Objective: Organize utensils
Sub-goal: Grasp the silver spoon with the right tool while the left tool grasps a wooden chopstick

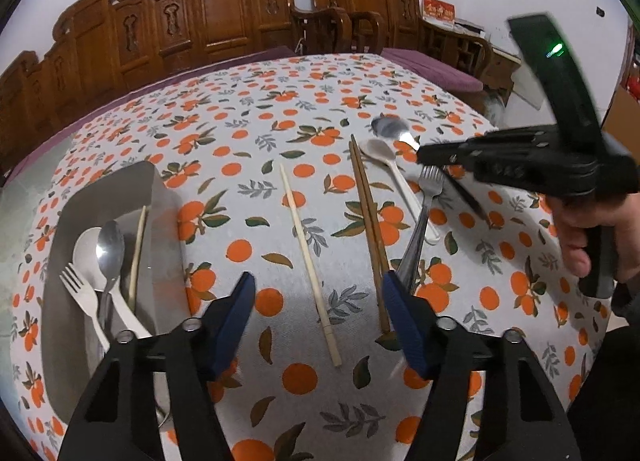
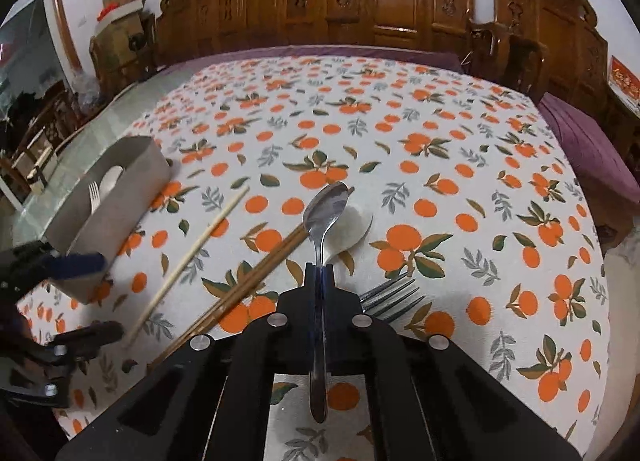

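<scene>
My right gripper (image 2: 320, 269) is shut on the handle of a metal spoon (image 2: 326, 205), whose bowl hangs over a white spoon (image 2: 356, 225) on the cloth. A dark metal fork (image 2: 396, 297) lies just right of the jaws. In the left wrist view, my left gripper (image 1: 320, 313) is open low over the table. A pale chopstick (image 1: 310, 261) lies between its blue fingers (image 1: 240, 301), untouched. A brown chopstick pair (image 1: 370, 229) runs beside the right finger. The right gripper (image 1: 420, 157) holds the metal spoon (image 1: 390, 127) at the far right.
A grey tray (image 1: 120, 189) at the left holds a white spoon, a metal spoon, a white fork and a chopstick. The table wears an orange-print cloth (image 2: 440, 165). Carved wooden chairs (image 1: 224, 13) stand behind it. A hand (image 1: 580, 233) grips the right tool.
</scene>
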Demonstrator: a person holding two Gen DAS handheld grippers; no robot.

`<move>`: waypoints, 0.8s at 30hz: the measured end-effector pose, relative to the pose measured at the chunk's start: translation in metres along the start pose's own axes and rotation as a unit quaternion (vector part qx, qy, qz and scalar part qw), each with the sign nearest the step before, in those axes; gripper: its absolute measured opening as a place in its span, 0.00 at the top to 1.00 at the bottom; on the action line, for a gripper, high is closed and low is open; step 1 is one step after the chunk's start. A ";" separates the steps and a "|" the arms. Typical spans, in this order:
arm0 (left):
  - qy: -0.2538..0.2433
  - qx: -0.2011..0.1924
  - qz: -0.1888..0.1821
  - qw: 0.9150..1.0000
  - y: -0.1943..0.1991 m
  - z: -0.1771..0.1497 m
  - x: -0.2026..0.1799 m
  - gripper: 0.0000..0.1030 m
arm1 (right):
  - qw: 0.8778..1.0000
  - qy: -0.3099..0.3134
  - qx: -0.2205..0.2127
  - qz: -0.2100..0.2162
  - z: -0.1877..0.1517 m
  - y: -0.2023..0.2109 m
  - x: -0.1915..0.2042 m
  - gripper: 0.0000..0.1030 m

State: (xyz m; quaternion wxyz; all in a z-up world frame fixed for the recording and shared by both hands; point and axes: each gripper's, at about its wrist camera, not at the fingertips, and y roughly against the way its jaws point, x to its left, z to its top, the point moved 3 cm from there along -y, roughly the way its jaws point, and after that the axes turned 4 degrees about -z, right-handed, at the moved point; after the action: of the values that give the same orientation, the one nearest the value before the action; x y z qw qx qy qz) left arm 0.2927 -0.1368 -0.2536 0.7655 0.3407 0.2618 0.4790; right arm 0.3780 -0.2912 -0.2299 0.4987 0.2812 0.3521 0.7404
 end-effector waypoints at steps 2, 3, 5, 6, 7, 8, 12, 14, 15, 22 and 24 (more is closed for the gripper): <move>-0.001 0.007 -0.002 1.000 -0.006 -0.001 -0.001 0.53 | 1.000 0.000 -0.007 -0.001 0.000 0.004 0.002 0.96; -0.001 0.009 -0.002 1.000 -0.008 -0.002 -0.002 0.57 | 1.000 -0.001 -0.009 -0.001 0.000 0.005 0.002 0.96; -0.005 0.016 0.003 1.000 -0.015 -0.003 -0.003 0.64 | 1.000 -0.001 -0.012 -0.001 0.000 0.005 0.003 0.96; -0.006 0.018 0.006 1.000 -0.017 -0.004 -0.004 0.67 | 1.000 -0.001 -0.012 -0.001 -0.001 0.006 0.003 0.96; -0.005 0.022 0.008 1.000 -0.019 -0.005 -0.004 0.70 | 1.000 -0.001 -0.013 -0.001 -0.001 0.006 0.004 0.96; -0.004 0.025 0.009 1.000 -0.022 -0.006 -0.003 0.71 | 1.000 -0.001 -0.012 -0.001 -0.002 0.006 0.004 0.96; 0.007 0.041 0.009 0.999 -0.033 -0.010 0.001 0.81 | 1.000 -0.002 -0.012 -0.001 -0.002 0.006 0.005 0.96; 0.005 0.037 0.013 0.999 -0.034 -0.010 0.002 0.82 | 1.000 -0.001 -0.012 -0.001 -0.002 0.006 0.005 0.96; 0.006 0.037 0.013 0.999 -0.034 -0.010 0.002 0.83 | 1.000 -0.001 -0.012 -0.001 -0.003 0.006 0.005 0.96; 0.012 0.039 0.003 0.999 -0.031 -0.010 0.005 0.96 | 1.000 -0.001 -0.011 -0.002 -0.005 0.005 0.010 0.96; 0.014 0.033 0.003 0.999 -0.026 -0.009 0.006 0.96 | 1.000 -0.004 -0.013 -0.003 -0.005 0.006 0.011 0.96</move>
State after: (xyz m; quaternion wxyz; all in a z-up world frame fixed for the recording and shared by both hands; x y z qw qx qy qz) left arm 0.3034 -0.1368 -0.2797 0.7489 0.3596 0.2873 0.4768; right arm 0.3674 -0.2840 -0.2274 0.5063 0.2762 0.3412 0.7423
